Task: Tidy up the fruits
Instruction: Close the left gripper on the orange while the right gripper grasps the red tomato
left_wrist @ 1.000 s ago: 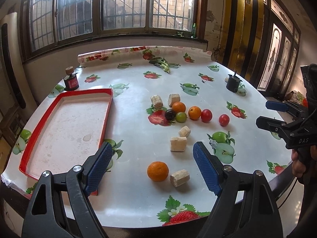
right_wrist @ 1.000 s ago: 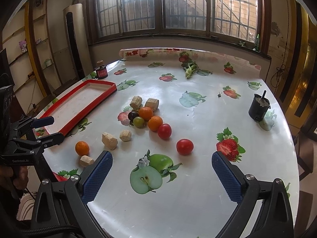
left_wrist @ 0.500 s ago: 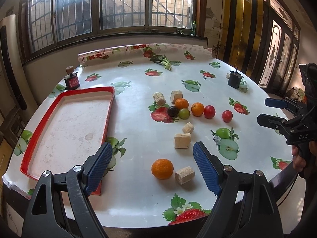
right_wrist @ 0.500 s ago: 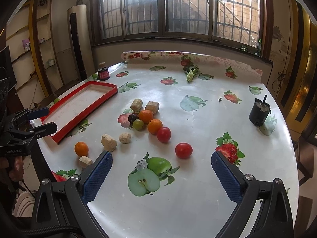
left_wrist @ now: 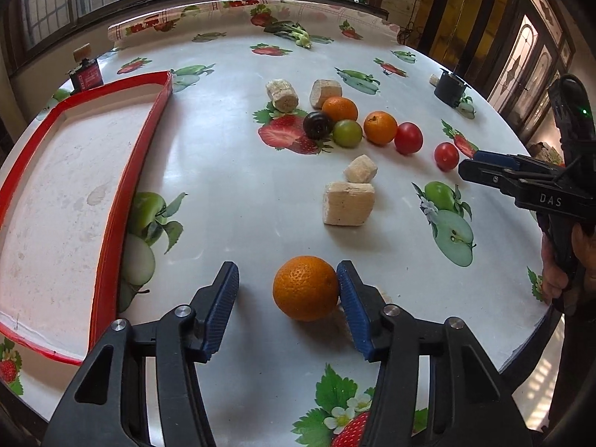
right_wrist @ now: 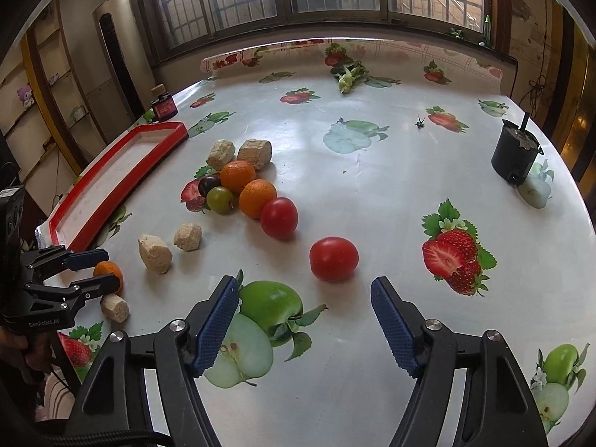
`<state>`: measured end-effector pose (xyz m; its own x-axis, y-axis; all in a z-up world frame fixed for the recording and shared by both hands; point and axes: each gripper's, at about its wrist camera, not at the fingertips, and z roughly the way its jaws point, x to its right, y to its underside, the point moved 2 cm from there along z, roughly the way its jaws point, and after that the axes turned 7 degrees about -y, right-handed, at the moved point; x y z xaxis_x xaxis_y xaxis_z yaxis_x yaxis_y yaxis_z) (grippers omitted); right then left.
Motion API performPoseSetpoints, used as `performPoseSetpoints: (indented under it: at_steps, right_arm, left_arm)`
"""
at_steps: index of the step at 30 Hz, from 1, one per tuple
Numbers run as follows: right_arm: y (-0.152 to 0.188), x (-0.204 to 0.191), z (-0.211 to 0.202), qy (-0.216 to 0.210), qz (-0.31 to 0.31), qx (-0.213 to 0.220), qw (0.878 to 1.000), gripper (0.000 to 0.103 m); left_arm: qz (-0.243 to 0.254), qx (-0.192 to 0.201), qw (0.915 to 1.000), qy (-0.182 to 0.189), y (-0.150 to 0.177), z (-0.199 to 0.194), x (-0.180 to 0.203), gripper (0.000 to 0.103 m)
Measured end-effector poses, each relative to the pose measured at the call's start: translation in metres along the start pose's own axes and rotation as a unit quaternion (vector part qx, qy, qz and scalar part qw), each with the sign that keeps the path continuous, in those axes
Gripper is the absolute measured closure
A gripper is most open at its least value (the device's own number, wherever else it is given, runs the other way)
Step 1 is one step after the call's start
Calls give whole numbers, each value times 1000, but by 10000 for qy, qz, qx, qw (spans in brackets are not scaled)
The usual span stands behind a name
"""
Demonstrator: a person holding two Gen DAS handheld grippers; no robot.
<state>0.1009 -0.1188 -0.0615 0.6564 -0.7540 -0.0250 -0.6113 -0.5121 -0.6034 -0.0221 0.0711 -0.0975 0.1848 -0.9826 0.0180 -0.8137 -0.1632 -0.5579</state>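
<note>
Fingers [left_wrist: 344,298] closing around orange [left_wrist: 305,292], left pad apart; red tray [left_wrist: 111,223] rim near.

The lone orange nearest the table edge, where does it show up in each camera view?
Left wrist view: lone orange, bottom centre, between the left gripper's closing fingers.
Right wrist view: far left, partly hidden behind that gripper.
Shared landmark: red tray.

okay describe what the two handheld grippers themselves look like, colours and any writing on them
Both are black plastic with two angled arms, silver pivot screws and blue ribbed pads. The left gripper reads "GenRobot.AI" on its body in the right wrist view. The right gripper reads "DAS" in the left wrist view, with a small green light on its black upper housing.
</note>
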Motion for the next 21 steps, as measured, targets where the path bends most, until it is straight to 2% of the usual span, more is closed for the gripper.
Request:
performPoseSetpoints:
  at_steps: [4, 5, 8, 11, 15, 21]
  right_arm:
    - [-5, 10, 16, 57, 135, -106, 9998, 40]
    - [-6, 12, 21, 63, 175, -154, 9997, 46]
    - [-6, 18, 33, 72, 247, -261, 9993, 58]
    - [-7, 20, 34, 109, 234, -143, 9996, 68]
    - [-8, 18, 28, -33, 312, -65, 9995, 68]
    - [-9, -6, 5, -199, 161, 111, 9996, 68]
  left_arm:
    - [46, -49, 9996, 278, 0, -1, 3, 67]
    - [75, -42, 9994, 339, 0, 0, 4, 72]
    - [99, -17, 9993, 359, 0, -1, 4, 73]
    - [74, -16, 9992, 396, 0, -2, 2, 74]
    - [48, 17, 9993, 364, 0, -6, -1, 74]
    - [-74, 163, 9993, 329, -5, -17, -11, 74]
